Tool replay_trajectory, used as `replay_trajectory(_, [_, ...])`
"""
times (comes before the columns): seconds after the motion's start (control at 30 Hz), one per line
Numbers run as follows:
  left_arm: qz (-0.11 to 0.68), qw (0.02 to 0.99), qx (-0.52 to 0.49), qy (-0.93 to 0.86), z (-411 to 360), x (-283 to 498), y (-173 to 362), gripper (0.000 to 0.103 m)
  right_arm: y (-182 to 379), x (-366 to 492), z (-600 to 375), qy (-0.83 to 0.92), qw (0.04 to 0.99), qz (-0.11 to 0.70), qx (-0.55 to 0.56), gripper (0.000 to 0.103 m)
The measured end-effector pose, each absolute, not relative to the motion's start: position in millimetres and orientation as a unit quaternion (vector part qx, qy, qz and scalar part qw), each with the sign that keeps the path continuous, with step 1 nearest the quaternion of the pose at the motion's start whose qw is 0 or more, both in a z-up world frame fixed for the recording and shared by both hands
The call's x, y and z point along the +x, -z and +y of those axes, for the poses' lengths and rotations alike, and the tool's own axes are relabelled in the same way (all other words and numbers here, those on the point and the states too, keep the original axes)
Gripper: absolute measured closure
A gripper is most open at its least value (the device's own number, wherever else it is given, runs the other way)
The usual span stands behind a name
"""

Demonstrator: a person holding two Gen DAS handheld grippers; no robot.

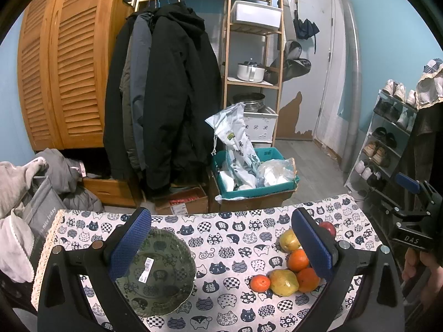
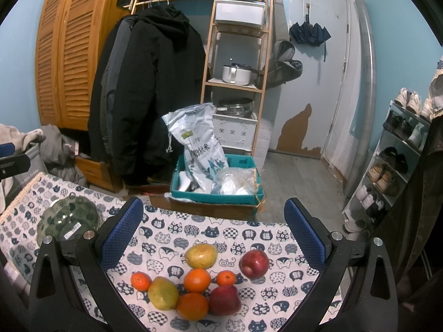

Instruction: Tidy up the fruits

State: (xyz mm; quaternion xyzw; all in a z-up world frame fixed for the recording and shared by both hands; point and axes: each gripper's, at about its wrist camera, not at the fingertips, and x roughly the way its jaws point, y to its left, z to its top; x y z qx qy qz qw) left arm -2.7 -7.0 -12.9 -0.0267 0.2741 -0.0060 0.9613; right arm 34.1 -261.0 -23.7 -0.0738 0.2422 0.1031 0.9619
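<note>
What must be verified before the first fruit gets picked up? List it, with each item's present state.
1. Left gripper open and holding nothing: ok.
2. Right gripper open and holding nothing: ok.
3. Green glass bowl has nothing in it but a sticker label, upright on the tablecloth: ok.
4. Fruits within the right gripper's span: ok; the pile lies between and below its fingers.
5. Nearest fruits free to grasp singly: not ok; the front pear, front orange and front apple appear to touch.
6. Back apple stands apart, easy first pick: ok.
</note>
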Motion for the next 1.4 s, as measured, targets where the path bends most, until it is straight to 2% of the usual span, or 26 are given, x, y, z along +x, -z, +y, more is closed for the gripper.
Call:
replay_trajectory(1.0, [0.287,0.957,-0.029,0.008,-11,-3,19,0.001,19,35,-266,-0.103,0.962,0.243,-0.075,0.003])
replay_trajectory(1.4, [0.331,0.943,-0.032,0.013,-18,20,38,0.001,48,42,-267,-0.092,0.952,0.284,-0.071,0.003])
